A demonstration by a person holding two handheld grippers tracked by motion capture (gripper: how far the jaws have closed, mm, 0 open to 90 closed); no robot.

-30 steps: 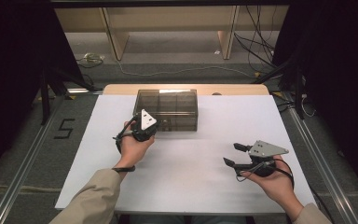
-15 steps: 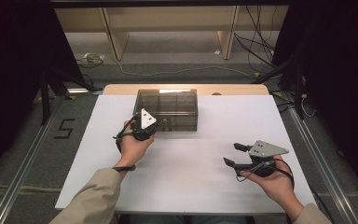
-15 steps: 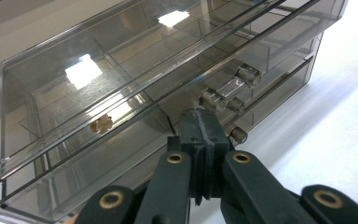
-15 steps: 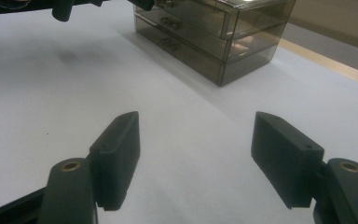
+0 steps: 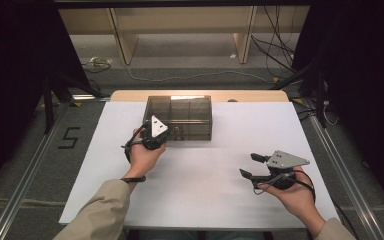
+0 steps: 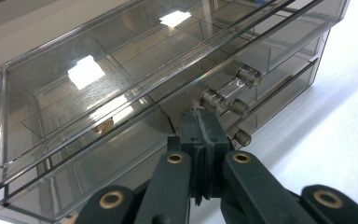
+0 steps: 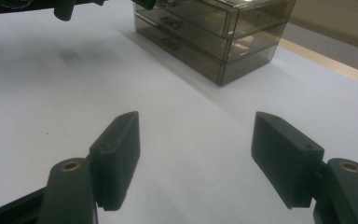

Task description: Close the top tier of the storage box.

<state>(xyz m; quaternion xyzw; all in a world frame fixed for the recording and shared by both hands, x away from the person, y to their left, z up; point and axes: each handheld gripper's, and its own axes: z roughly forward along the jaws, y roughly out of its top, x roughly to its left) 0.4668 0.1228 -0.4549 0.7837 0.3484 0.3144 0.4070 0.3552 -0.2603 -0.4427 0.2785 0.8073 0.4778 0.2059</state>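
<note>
The smoky clear drawer box [image 5: 180, 117] sits at the far middle of the white tabletop [image 5: 200, 195], its handled front toward me. My left tongs [image 6: 204, 135] are pressed together right at that front, just below a clear handle [image 6: 230, 88]. My right tongs [image 7: 196, 158] rest spread wide, well apart at the near right.

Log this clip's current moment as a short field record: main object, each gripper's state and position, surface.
Main object: smoky clear drawer box with clear bar handles, near the table's far edge
Left gripper: jaws pressed together at the box front, just below a clear handle; whether they pinch anything cannot be told
Right gripper: jaws wide apart, nothing between them, held over the sheet, apart from the box
Surface: white sheet on the table
</note>
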